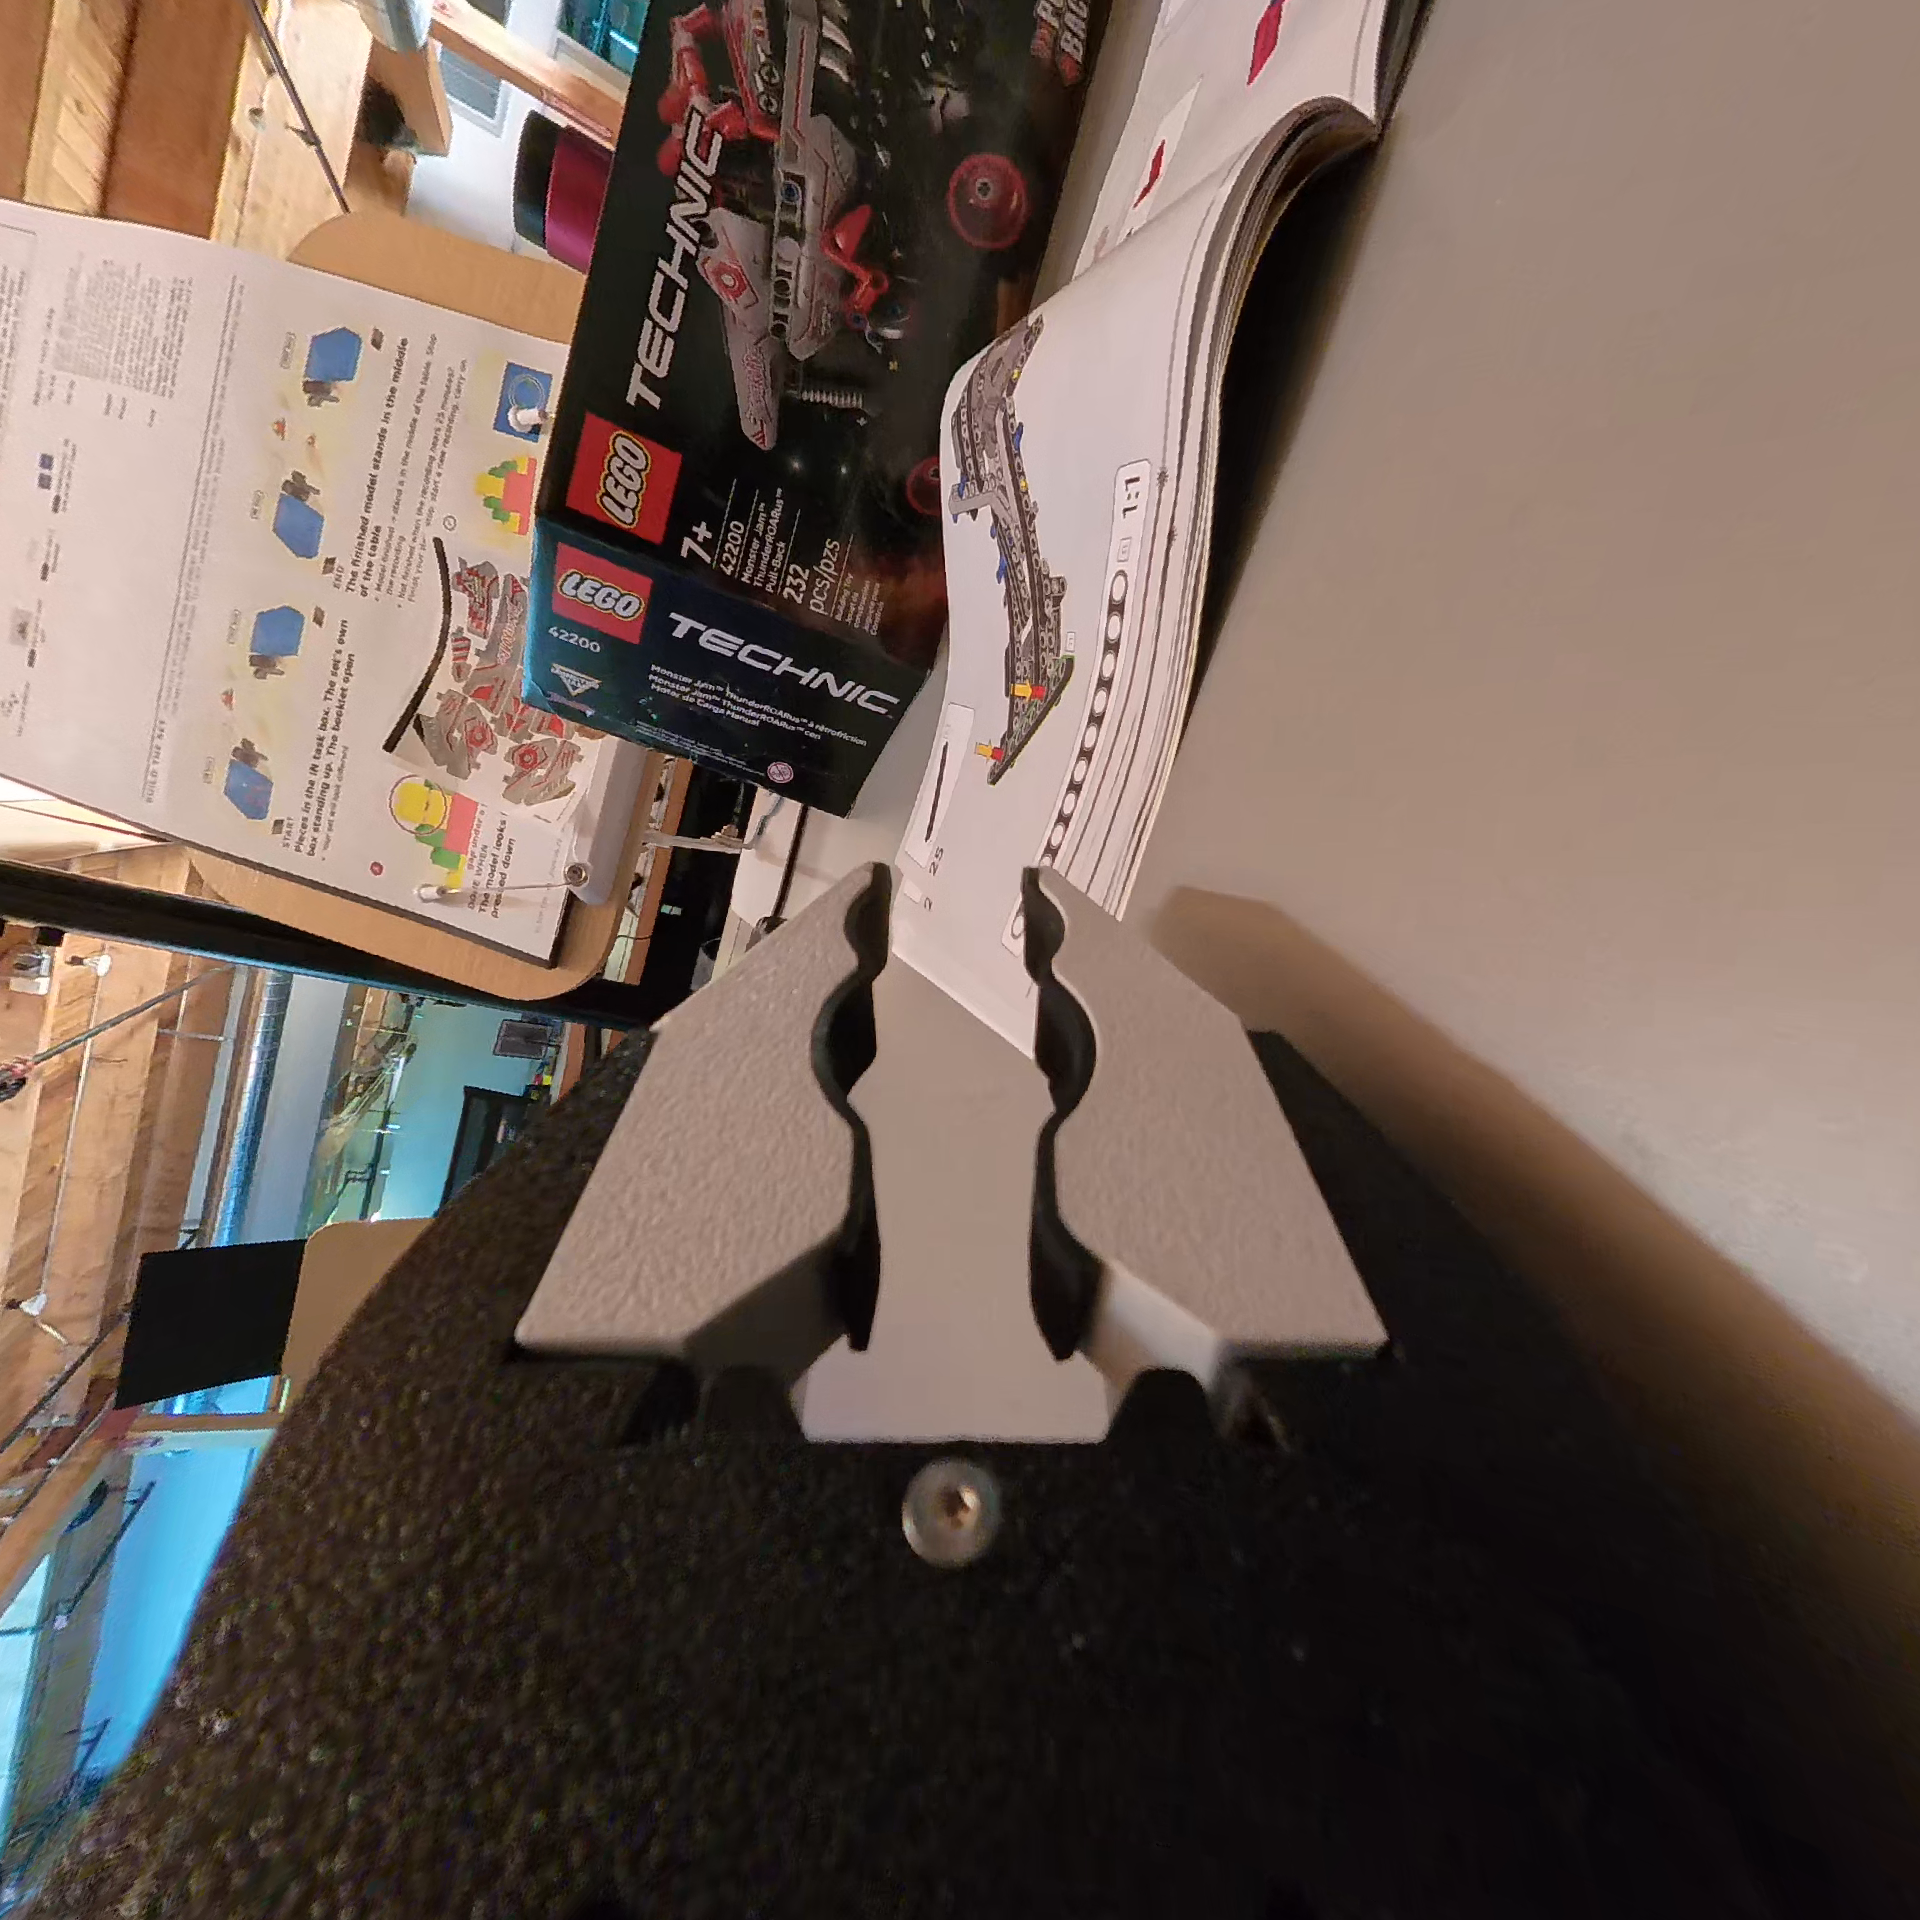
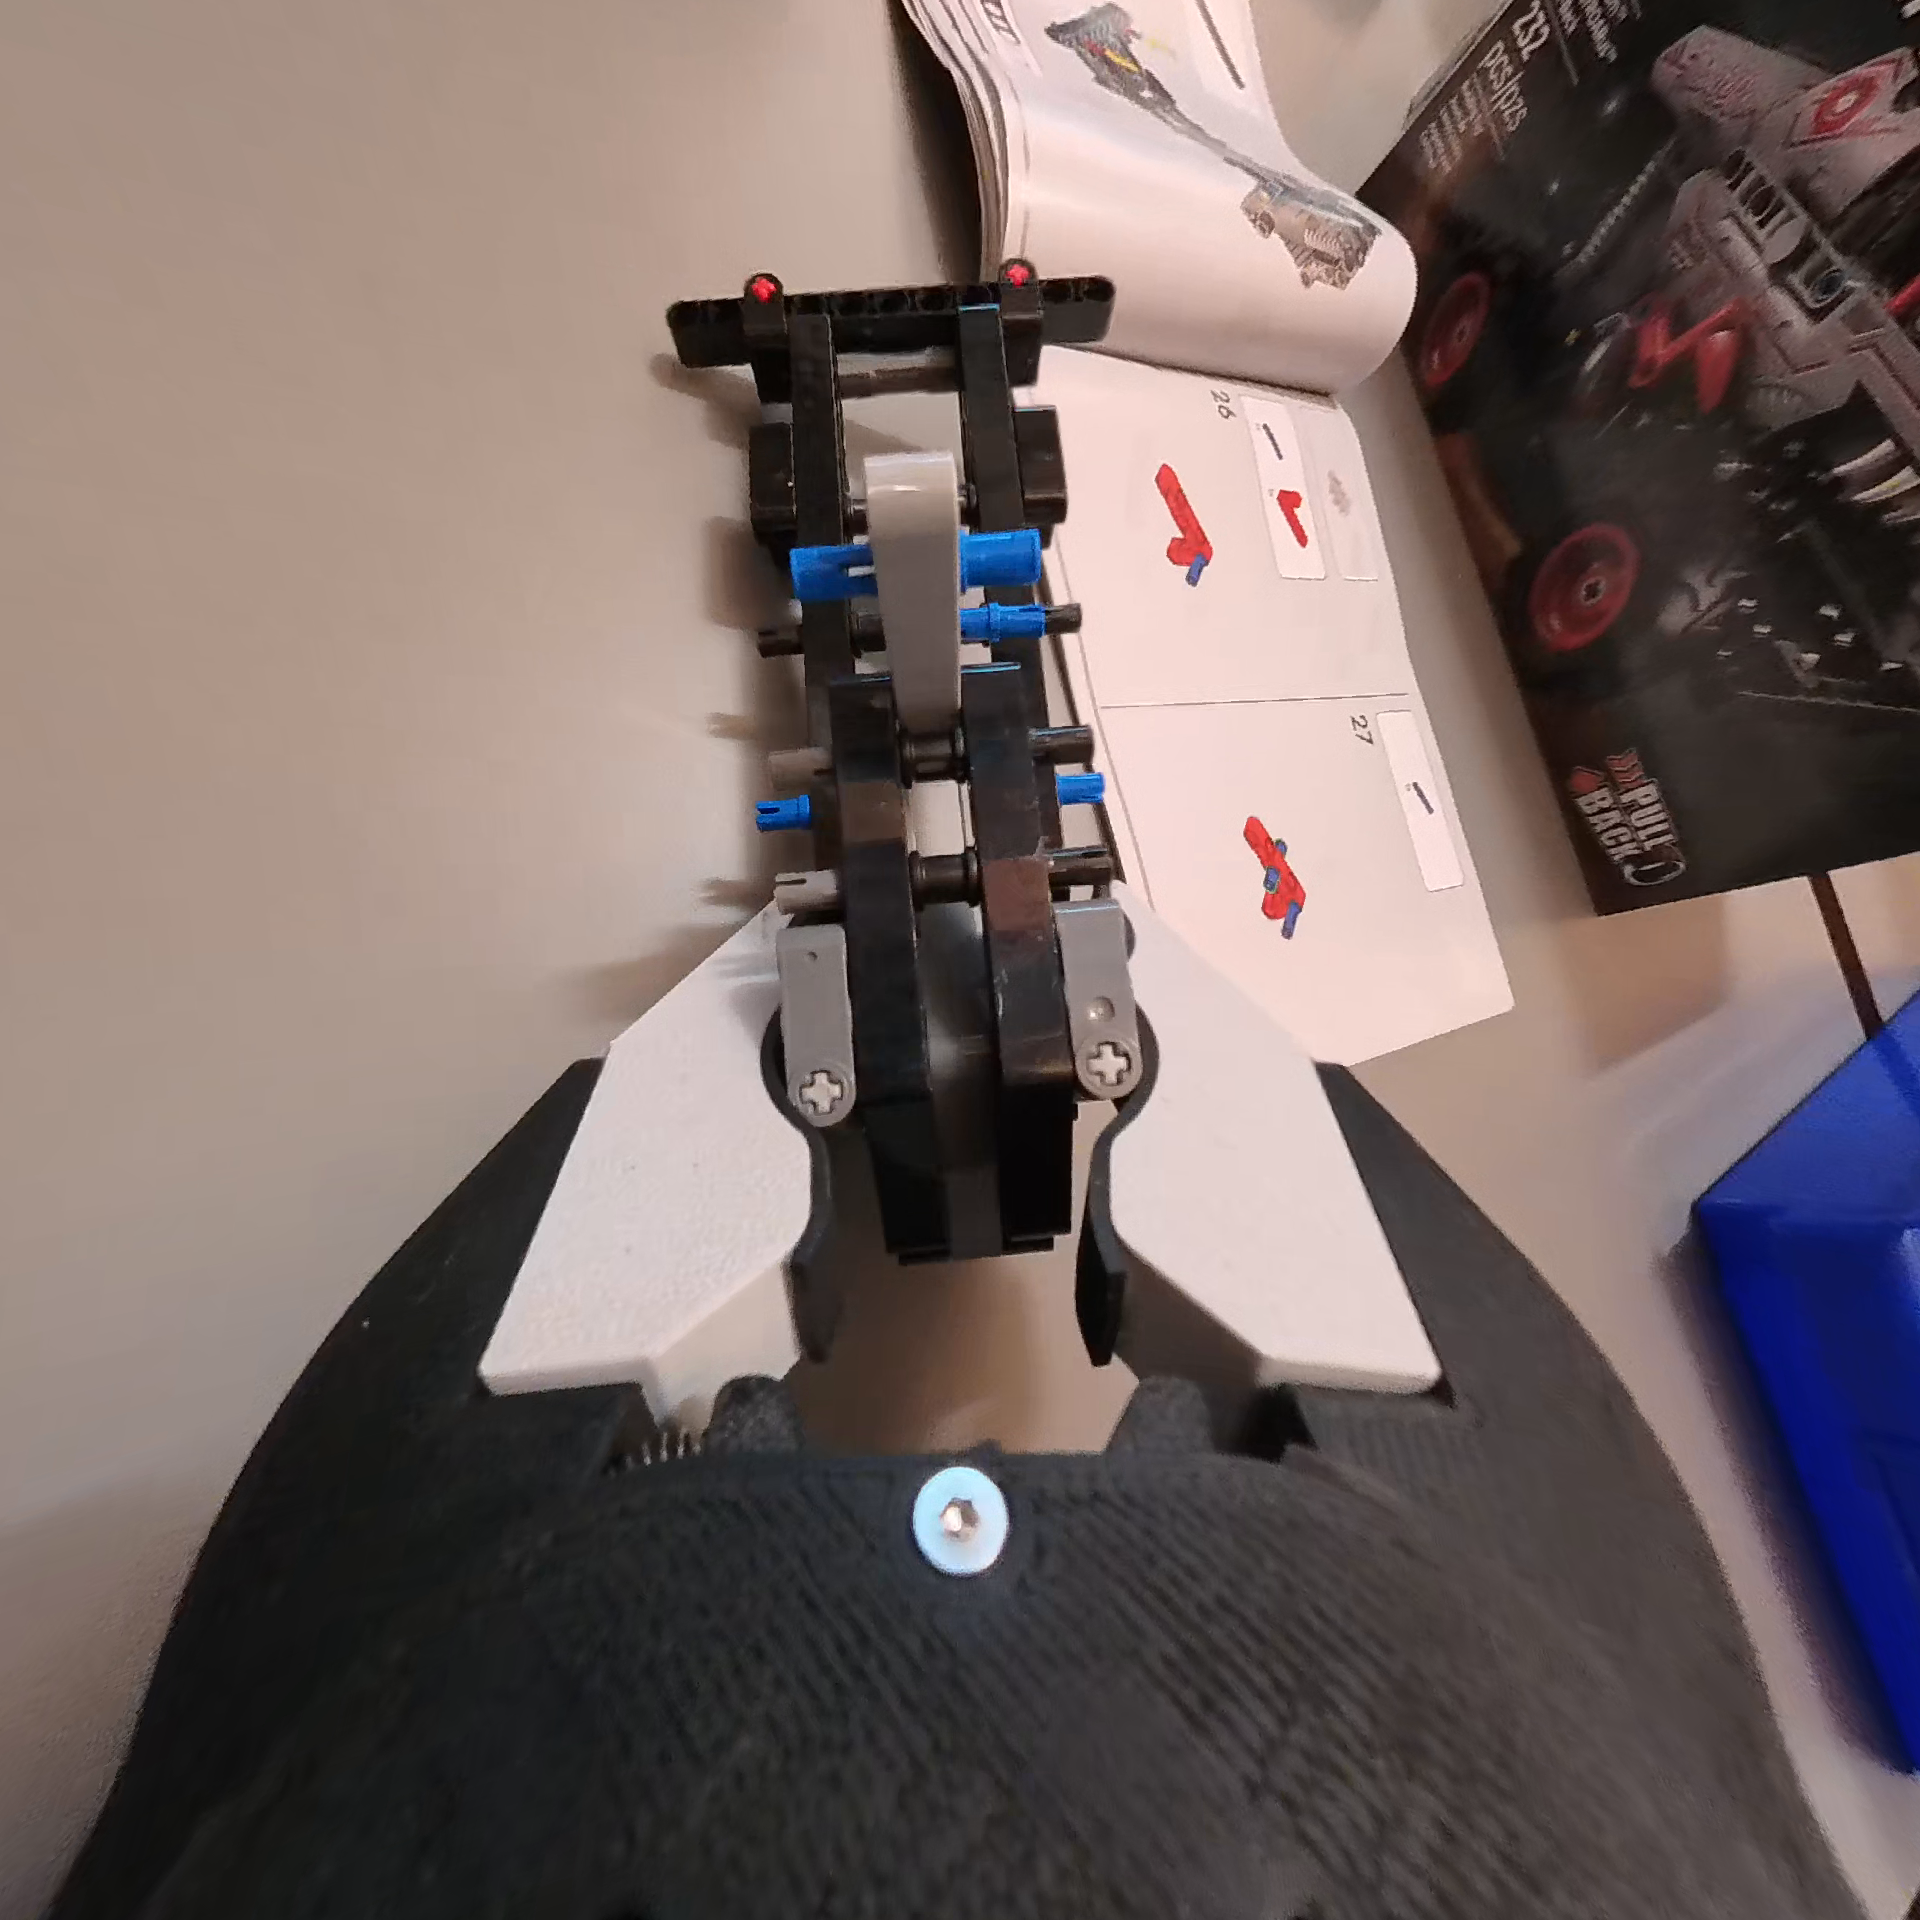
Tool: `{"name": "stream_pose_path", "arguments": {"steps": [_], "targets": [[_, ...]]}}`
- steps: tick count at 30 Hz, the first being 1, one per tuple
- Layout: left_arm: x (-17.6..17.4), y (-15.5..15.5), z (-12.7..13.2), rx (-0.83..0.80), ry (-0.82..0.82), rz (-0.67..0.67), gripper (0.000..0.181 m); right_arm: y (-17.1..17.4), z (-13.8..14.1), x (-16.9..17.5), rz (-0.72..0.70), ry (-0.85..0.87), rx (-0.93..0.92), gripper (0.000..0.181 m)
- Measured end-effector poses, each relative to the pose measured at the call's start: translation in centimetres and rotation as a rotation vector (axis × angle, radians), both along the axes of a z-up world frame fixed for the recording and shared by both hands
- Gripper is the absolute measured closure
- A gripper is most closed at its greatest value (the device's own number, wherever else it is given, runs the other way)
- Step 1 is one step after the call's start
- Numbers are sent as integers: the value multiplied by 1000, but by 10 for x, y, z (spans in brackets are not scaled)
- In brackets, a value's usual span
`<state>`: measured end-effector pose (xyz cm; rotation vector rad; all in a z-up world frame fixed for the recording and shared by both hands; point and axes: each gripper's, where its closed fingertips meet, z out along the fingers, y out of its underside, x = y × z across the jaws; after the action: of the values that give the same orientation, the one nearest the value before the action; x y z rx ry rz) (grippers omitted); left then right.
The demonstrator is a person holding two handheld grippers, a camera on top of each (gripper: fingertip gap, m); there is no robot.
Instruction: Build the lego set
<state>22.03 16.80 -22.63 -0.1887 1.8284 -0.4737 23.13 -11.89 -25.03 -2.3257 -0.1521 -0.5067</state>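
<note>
One chassis (image 2: 914, 727) in right claw (image 2: 951, 1091) (six blue pins).

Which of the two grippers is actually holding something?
The right gripper: it clamps the black lego frame. The left gripper has nothing between its fingers.

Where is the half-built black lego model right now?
The lego model sits mid-frame in the right wrist view, gripped at its near end by the right gripper, with the open booklet just to its right.

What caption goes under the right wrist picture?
Right gripper shut on a black Lego chassis beside the open instruction booklet.
</note>
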Motion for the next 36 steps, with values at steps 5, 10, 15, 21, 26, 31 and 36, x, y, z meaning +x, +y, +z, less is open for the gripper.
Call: {"name": "stream_pose_path", "arguments": {"steps": [5,10,15,21,26,31,36], "targets": [[0,3,0,1,-3,11,159,-7,2,6,-16,-51,19,133],[1,3,-2,8,3,12,159,-18,7,15,-44,-114,34,133],[1,2,-4,12,7,10,159,-39,19,38,-123,-146,78,134],[1,2,-6,17,14,10,159,-62,16,52,-146,7,107,135],[1,1,-7,20,20,7,160,-88,9,57,-182,275,138,134],[1,1,-8,24,22,8,160,-109,-1,58,-184,387,86,134],[1,1,-8,23,23,8,161,-119,-7,62,-195,382,27,133]]}}
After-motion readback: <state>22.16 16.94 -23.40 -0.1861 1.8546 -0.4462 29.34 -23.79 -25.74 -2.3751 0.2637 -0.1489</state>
